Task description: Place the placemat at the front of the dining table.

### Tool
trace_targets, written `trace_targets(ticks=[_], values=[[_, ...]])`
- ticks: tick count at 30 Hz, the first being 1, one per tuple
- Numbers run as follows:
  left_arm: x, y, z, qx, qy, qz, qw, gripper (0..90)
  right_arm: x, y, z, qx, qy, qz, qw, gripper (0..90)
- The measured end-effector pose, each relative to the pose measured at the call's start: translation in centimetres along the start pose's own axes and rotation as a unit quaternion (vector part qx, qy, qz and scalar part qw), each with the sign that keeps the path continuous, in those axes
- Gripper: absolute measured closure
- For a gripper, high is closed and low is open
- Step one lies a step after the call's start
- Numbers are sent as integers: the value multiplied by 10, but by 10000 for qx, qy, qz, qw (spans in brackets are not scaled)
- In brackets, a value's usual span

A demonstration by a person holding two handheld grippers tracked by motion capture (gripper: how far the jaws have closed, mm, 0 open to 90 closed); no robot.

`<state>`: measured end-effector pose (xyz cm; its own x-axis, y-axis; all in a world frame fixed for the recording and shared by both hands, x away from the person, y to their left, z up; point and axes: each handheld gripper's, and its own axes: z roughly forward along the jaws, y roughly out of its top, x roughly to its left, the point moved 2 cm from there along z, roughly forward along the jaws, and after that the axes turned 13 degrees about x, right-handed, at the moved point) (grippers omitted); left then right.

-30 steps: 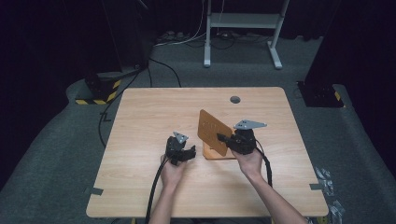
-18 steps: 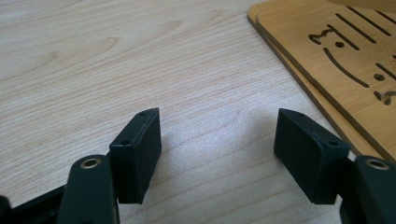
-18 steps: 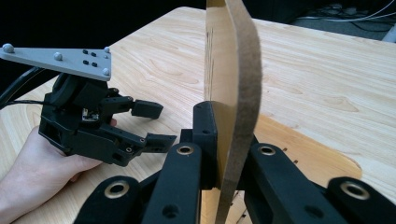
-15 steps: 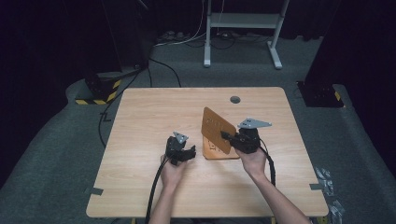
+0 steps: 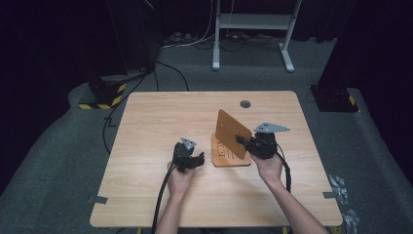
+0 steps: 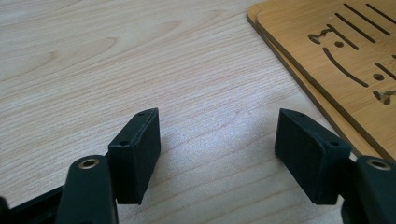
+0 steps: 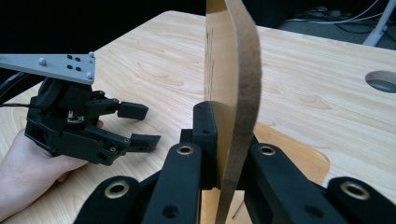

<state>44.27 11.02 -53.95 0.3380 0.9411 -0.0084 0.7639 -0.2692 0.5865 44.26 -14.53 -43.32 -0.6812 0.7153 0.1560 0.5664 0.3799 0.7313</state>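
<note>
A thin orange-brown wooden board (image 5: 232, 131) stands tilted up on edge, and my right gripper (image 5: 240, 139) is shut on its lower edge. In the right gripper view the board (image 7: 233, 60) rises between the two pads of my right gripper (image 7: 229, 140). A second board with cut slots (image 5: 225, 157) lies flat on the table beneath it. My left gripper (image 5: 198, 159) rests low just left of the flat board (image 6: 336, 60). In its own view my left gripper (image 6: 217, 149) has just been opening its jaws, with bare tabletop between them. It also appears as the left gripper (image 7: 140, 123) beside the held board.
The light wooden table (image 5: 160, 117) has a round hole (image 5: 245, 104) near its far edge. On the dark floor beyond stand a white metal frame (image 5: 253, 22) and a black-and-yellow base (image 5: 104, 95). Cables trail from both grippers toward the front edge.
My right gripper has shifted slightly to the right with the upright board in its grip. The left hand has stayed where it was.
</note>
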Motion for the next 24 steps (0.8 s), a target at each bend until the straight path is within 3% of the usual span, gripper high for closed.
trace_targets(ticks=[24], values=[[0,0,0,0,-6,-2,10000,314,-18,-2,-17,-103,-138,110,9998,864]])
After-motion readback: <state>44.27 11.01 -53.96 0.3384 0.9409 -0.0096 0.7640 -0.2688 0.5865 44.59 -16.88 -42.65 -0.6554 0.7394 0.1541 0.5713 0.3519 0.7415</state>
